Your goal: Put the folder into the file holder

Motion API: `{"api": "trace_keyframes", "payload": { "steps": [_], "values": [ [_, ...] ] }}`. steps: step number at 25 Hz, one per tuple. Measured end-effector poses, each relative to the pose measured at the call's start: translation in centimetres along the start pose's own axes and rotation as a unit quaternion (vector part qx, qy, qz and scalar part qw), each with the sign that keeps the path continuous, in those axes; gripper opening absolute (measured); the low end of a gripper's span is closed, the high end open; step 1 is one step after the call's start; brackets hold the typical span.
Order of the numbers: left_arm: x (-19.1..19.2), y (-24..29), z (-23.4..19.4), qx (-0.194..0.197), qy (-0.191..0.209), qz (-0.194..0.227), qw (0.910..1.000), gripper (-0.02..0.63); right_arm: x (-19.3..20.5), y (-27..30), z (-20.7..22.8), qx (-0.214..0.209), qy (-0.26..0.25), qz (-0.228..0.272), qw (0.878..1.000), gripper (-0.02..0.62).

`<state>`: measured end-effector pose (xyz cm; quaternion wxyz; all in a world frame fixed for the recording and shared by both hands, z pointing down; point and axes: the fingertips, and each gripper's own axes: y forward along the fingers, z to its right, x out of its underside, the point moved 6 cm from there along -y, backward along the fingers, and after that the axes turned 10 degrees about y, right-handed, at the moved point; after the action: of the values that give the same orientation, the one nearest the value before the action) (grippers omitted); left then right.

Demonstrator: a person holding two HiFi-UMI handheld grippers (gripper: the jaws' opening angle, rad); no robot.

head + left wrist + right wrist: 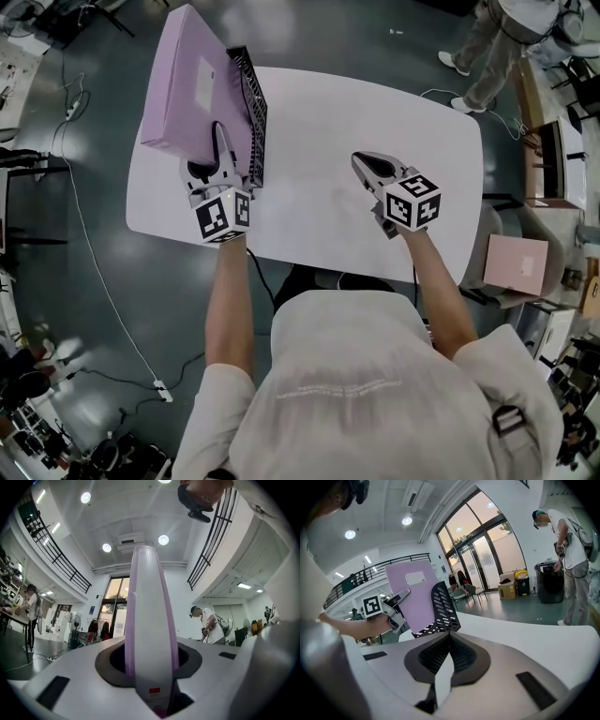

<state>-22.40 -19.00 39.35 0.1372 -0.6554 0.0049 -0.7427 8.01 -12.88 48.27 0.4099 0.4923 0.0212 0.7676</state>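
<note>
Trouble likeliest on the left: big pink folder [183, 84] pinched by one thin edge in left tongs [220, 141], tilted just beside black mesh file holder [251, 112], not visibly inside, near the desk [375, 103] edge. Could swing, slip, snag the mesh wall, or shove the holder off. Shut and empty, right tongs [361, 161] well apart, steadying nothing. Blank white label [416, 577] on cover; nothing readable.

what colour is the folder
The folder is pale lilac with a white label, clearest in the right gripper view.
</note>
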Motion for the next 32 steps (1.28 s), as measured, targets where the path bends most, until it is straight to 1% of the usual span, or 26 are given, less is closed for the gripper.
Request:
{"api": "trace_keyframes", "payload": {
  "steps": [2, 7, 12, 15, 19, 21, 24, 27, 32],
  "values": [
    [0.6, -0.1, 0.2, 0.000, -0.001, -0.004, 1.0000, 0.161, 0.4, 0.0, 0.1, 0.002, 0.002, -0.003, 1.000, 0.025],
    [3.3, -0.8, 0.6, -0.002, -0.002, -0.036, 0.9994, 0.163, 0.6, -0.3, 0.8, 0.008, 0.006, -0.007, 1.000, 0.025],
    [4.8, -1.3, 1.2, -0.003, 0.005, -0.059, 0.9982, 0.169, 0.7, -0.4, 1.4, 0.009, 0.008, -0.009, 1.000, 0.025],
    [6.1, -1.5, 1.6, -0.002, 0.011, -0.086, 0.9963, 0.192, 0.8, -0.3, 1.6, 0.007, 0.008, -0.011, 1.000, 0.025],
    [7.8, -1.7, 1.6, 0.009, 0.001, -0.128, 0.9917, 0.224, 0.4, 0.2, 1.3, 0.003, 0.006, -0.012, 1.000, 0.025],
    [8.3, -1.9, 1.9, 0.017, -0.001, -0.145, 0.9892, 0.225, 0.1, 0.2, 1.3, 0.003, 0.004, -0.012, 1.000, 0.025],
    [9.0, -2.4, 2.4, 0.026, -0.003, -0.165, 0.9859, 0.229, -0.1, -0.1, 1.3, 0.002, 0.002, -0.009, 1.000, 0.025],
    [9.4, -2.6, 2.6, 0.033, -0.001, -0.175, 0.9841, 0.236, -0.4, -0.1, 1.3, 0.001, 0.000, -0.006, 1.000, 0.025],
    [8.9, -3.3, 3.0, 0.047, -0.002, -0.186, 0.9815, 0.285, -0.7, -0.6, 1.0, -0.005, -0.007, 0.002, 1.000, 0.025]
  ]
}}
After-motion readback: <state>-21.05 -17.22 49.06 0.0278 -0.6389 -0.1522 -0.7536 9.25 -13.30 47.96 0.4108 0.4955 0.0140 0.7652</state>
